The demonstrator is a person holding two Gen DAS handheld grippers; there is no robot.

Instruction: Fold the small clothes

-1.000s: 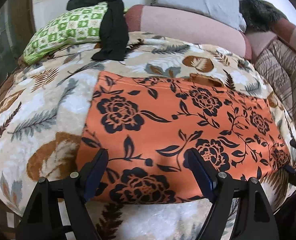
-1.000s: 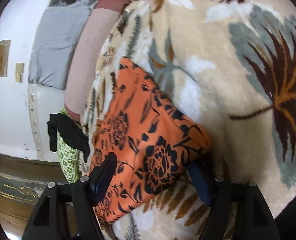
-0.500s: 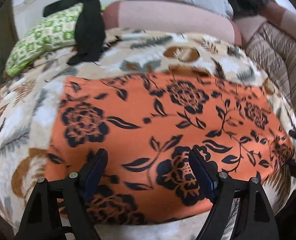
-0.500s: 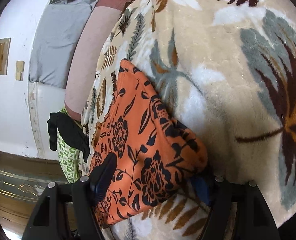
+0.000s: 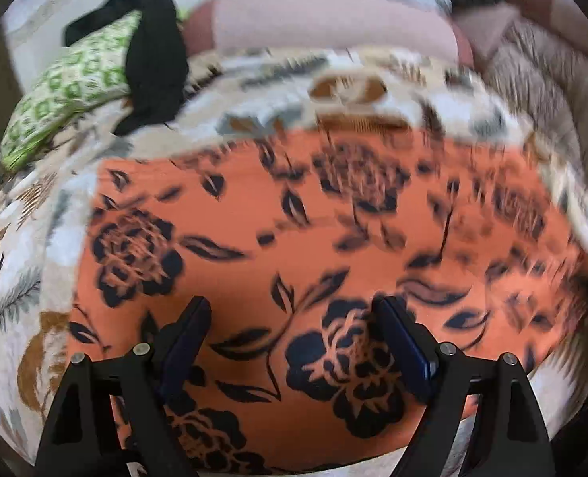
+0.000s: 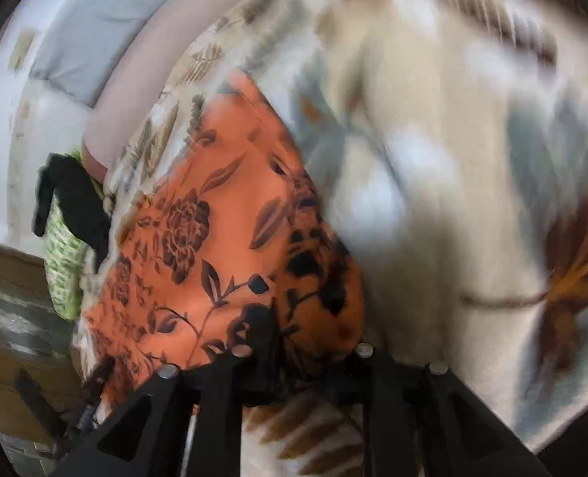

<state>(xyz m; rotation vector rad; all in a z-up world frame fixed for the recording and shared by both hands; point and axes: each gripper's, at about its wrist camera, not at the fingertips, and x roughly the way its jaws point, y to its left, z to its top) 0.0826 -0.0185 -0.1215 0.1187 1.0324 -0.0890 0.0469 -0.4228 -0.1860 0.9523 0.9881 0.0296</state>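
Orange floral garment [image 5: 333,246], printed with black roses and leaves, spread flat on a leaf-patterned fleece blanket [image 5: 31,262] covering a bed. Left tongs [image 5: 294,318] poised over the cloth's near edge, jaws opening wide, blue pads [image 5: 186,338] clear of the fabric, nothing gripped. Right tongs [image 6: 294,334] at the garment's [image 6: 214,238] near corner, jaws closing, a bunched fold of orange cloth caught between them. Blanket [image 6: 433,198] bare beside that corner. At the head of the bed: green-and-white patterned pillow [image 5: 71,91] with a black garment [image 5: 154,59] draped over it, touching, and beside them a pink bolster [image 5: 325,20], with a grey pillow [image 6: 107,20] behind it. Both views heavily blurred; exact contact of the right pads on the cloth hard to make out, though fabric visibly gathered there.
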